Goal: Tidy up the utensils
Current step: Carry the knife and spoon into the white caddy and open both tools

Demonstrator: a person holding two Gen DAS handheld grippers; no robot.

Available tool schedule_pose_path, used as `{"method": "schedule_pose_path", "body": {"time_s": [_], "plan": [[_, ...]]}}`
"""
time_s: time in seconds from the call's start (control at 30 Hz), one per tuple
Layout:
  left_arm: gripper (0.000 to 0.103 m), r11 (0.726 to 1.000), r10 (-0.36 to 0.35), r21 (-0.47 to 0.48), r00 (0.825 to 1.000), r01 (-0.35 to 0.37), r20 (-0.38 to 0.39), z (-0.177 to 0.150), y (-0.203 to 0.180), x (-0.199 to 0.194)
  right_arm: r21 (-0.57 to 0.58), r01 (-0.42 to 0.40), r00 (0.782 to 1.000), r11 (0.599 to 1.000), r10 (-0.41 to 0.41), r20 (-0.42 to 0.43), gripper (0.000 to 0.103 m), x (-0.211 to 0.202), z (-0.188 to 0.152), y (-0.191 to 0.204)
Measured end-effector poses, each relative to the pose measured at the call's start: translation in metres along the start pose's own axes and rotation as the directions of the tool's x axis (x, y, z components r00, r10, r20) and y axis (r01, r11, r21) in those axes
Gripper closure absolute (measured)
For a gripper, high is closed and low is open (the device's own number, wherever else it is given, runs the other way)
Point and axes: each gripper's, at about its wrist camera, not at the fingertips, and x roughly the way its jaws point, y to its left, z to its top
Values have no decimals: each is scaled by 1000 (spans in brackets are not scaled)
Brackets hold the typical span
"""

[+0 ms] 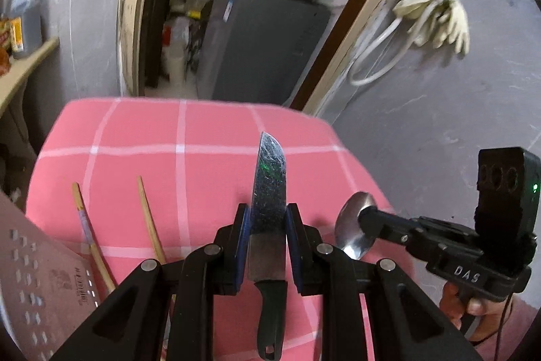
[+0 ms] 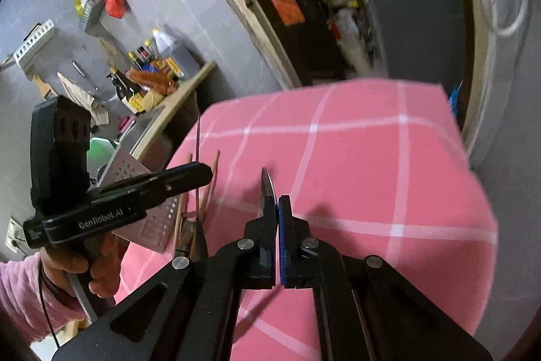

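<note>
pink checked tablecloth [image 1: 209,137] under gripped knife [image 1: 268,192]

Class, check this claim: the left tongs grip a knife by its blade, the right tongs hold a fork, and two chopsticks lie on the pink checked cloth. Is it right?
One error: the right tongs hold a spoon, not a fork, as the left wrist view shows. The left tongs do grip the knife by its blade, and two chopsticks lie on the cloth.

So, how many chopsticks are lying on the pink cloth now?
2: one chopstick lies near the perforated holder, the other chopstick just right of it. More may be hidden behind the left gripper.
</note>
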Motion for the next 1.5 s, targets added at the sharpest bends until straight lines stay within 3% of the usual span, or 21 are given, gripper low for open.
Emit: {"method": "schedule_pose_path", "body": {"time_s": [0.3, 0.7, 0.97, 1.13, 1.3, 1.5], "plan": [[83, 997, 58, 45, 984, -67, 167, 4, -16, -48, -66, 73, 987, 995, -62, 151, 101, -52, 24, 26], [83, 996, 76, 27, 947, -89, 313, 40, -7, -134, -185, 80, 944, 980, -15, 330, 101, -100, 81, 103], [83, 985, 139, 36, 892, -171, 430, 61, 15, -205, -257, 65, 891, 964, 60, 450, 101, -113, 107, 175], [83, 973, 197, 18, 863, -232, 466, 65, 38, -232, -288, 35, 864, 957, 115, 490, 101, -99, 111, 218], [83, 963, 243, -14, 844, -269, 478, 49, 69, -233, -330, 32, 863, 943, 141, 485, 101, -71, 97, 239], [83, 973, 218, -39, 851, -227, 478, 17, 96, -216, -385, 54, 896, 922, 125, 425, 101, -26, 67, 245]]}}
